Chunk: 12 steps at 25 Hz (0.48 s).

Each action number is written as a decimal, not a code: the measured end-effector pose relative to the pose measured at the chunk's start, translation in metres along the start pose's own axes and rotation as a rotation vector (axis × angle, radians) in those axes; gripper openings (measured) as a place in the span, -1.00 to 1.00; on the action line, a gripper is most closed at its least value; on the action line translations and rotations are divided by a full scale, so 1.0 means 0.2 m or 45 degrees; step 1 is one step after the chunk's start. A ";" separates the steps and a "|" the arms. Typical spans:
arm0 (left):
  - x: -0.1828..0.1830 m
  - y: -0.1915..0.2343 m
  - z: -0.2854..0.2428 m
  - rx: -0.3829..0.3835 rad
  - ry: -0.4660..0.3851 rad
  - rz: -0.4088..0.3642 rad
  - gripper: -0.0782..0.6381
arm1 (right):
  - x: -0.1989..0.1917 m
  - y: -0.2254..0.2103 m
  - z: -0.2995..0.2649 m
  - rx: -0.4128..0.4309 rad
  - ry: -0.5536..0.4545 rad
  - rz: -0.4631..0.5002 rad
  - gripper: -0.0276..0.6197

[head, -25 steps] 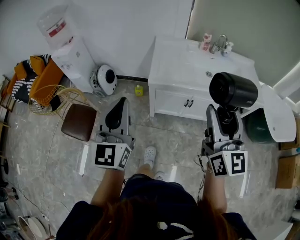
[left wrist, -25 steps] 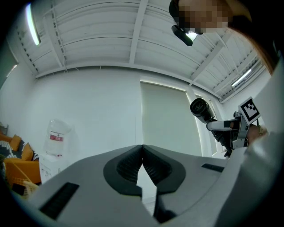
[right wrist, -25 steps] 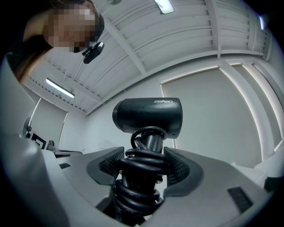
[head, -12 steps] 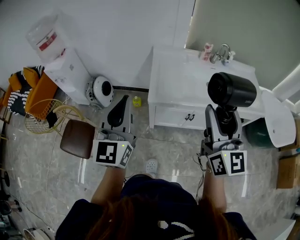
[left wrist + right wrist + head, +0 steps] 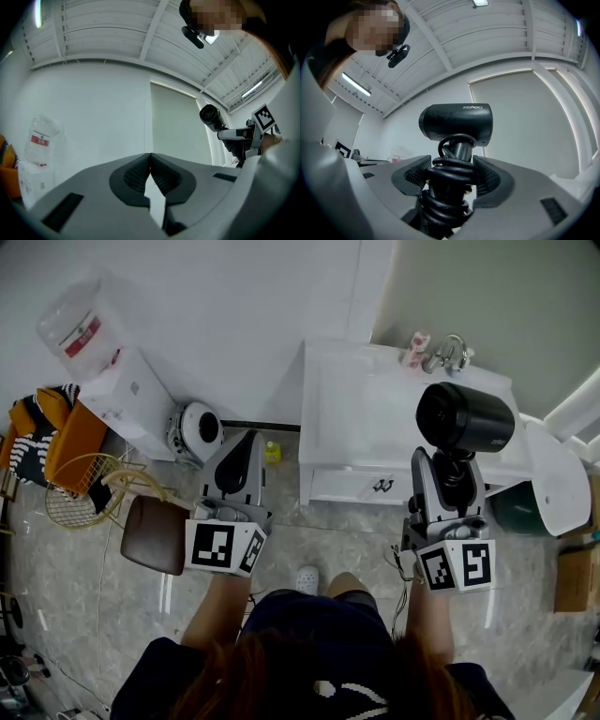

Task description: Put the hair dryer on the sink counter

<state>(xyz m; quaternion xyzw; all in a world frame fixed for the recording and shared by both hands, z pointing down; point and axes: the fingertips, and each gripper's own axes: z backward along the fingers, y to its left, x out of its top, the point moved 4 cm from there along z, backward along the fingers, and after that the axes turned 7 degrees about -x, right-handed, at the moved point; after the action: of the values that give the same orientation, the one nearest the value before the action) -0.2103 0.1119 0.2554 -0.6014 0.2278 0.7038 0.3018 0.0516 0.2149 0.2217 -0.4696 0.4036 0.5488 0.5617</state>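
A black hair dryer (image 5: 465,417) stands upright in my right gripper (image 5: 448,474), which is shut on its cord-wrapped handle (image 5: 452,180). Its barrel (image 5: 456,122) points sideways above the jaws. In the head view it hangs over the front right part of the white sink counter (image 5: 352,399), well above it. My left gripper (image 5: 239,465) is shut with nothing in it, held to the left of the cabinet. In the left gripper view its jaw tips (image 5: 150,157) meet, and the hair dryer (image 5: 209,115) shows far right.
A faucet (image 5: 450,351) and small bottles (image 5: 413,348) stand at the counter's back. A white toilet (image 5: 553,474) is at the right. On the floor at the left are a water dispenser (image 5: 103,362), a round white appliance (image 5: 195,430), a brown stool (image 5: 157,533) and a wire basket (image 5: 80,488).
The whole view has slid: the counter and floor objects moved down and towards me as the person stepped forward. Both grippers keep their pose, and the hair dryer stays gripped.
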 end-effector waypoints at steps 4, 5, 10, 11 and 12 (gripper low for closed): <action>-0.03 -0.01 -0.02 0.002 0.004 0.003 -0.73 | -0.02 -0.02 -0.01 0.009 0.004 -0.005 -0.01; -0.04 -0.02 -0.01 0.005 0.006 0.004 -0.73 | -0.03 -0.03 -0.01 0.011 0.006 -0.008 -0.01; -0.12 -0.01 -0.06 0.038 0.032 0.004 -0.73 | -0.11 -0.08 -0.11 0.047 0.029 -0.033 0.00; -0.11 0.04 -0.10 0.046 0.037 0.003 -0.73 | -0.12 -0.07 -0.18 0.058 0.033 -0.039 -0.01; -0.11 0.09 -0.14 0.054 0.041 0.002 -0.73 | -0.13 -0.06 -0.26 0.070 0.035 -0.045 -0.01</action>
<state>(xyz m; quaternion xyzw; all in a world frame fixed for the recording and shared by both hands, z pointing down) -0.2003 0.0765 0.2714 -0.6059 0.2482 0.6892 0.3102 0.0651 0.1598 0.2355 -0.4686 0.4180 0.5208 0.5784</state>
